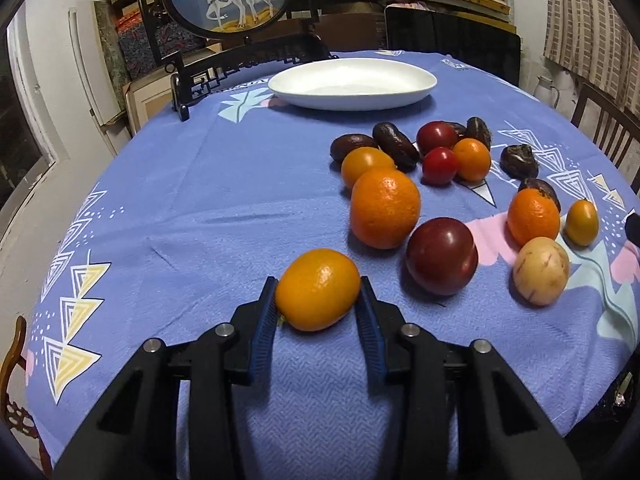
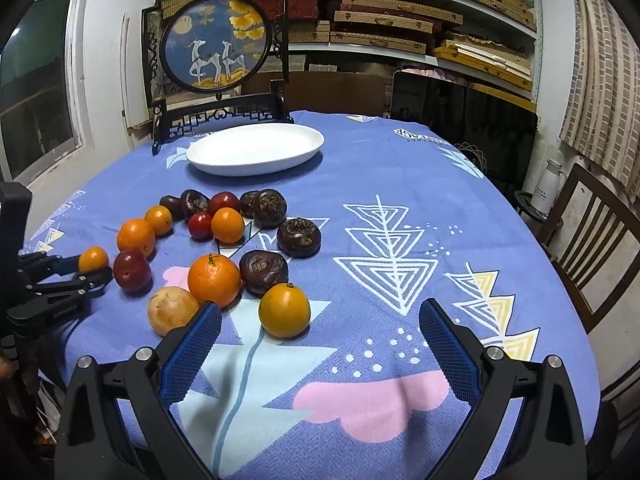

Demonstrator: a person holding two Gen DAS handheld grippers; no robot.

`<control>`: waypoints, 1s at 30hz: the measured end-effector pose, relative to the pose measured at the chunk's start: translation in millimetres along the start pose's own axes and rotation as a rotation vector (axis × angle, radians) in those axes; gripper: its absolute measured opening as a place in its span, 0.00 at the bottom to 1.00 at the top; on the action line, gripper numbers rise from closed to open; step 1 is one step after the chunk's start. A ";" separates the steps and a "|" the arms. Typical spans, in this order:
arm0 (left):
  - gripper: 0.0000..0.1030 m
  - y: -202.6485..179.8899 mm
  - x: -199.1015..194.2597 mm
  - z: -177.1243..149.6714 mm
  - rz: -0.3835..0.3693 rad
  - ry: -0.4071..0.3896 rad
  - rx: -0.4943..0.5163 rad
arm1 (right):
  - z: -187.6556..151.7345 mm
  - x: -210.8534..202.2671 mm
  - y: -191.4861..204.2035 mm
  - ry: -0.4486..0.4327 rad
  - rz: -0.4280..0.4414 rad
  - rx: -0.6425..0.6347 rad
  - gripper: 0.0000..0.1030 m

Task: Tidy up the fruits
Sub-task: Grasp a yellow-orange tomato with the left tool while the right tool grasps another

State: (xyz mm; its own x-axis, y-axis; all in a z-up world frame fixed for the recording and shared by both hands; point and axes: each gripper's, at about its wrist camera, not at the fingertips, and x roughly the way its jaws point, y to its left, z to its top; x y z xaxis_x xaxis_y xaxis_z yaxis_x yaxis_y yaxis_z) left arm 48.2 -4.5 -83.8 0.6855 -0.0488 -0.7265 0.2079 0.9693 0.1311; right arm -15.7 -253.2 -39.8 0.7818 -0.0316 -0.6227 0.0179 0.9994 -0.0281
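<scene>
My left gripper [image 1: 319, 292] is shut on a small orange kumquat [image 1: 317, 289] low over the blue tablecloth; it also shows in the right wrist view [image 2: 93, 259], held at the far left. Several fruits lie in a loose group: an orange [image 1: 385, 207], a dark red plum [image 1: 441, 255], a tan passion fruit [image 1: 541, 271], cherry tomatoes [image 1: 439, 165] and dark water chestnuts [image 1: 395, 145]. A white empty plate [image 1: 416, 88] stands at the back. My right gripper [image 2: 320, 320] is open and empty, with a yellow-orange fruit [image 2: 284, 310] between its fingers' lines.
A framed round deer picture on a black stand [image 2: 218, 44] stands behind the plate. A wooden chair [image 2: 592, 240] and a white kettle [image 2: 548, 188] are to the right. Shelves of boxes line the back wall.
</scene>
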 end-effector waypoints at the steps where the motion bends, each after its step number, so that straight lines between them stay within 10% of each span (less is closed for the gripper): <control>1: 0.38 0.8 -0.3 0.7 0.000 -0.001 -0.001 | -0.6 3.6 0.6 0.008 0.001 -0.003 0.96; 12: 0.38 14.1 -40.0 -1.3 0.005 -0.084 -0.041 | 3.3 51.4 4.6 0.106 0.010 -0.052 0.92; 18: 0.38 12.4 -44.8 1.6 0.003 -0.090 -0.034 | 6.6 68.5 9.8 0.167 0.054 -0.052 0.65; 20: 0.38 12.6 -42.9 1.7 0.003 -0.085 -0.036 | 5.6 70.9 11.9 0.182 0.082 -0.061 0.35; 30: 0.38 23.5 -53.5 32.0 -0.026 -0.129 -0.049 | 42.0 35.4 -10.7 0.104 0.205 -0.027 0.35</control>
State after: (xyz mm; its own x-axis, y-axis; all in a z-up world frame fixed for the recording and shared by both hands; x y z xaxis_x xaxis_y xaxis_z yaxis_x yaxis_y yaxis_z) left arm 38.8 13.2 -20.3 0.7652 -0.1014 -0.6357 0.1947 0.9777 0.0783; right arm 38.0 -264.6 -28.8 0.6993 0.1695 -0.6944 -0.1521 0.9845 0.0871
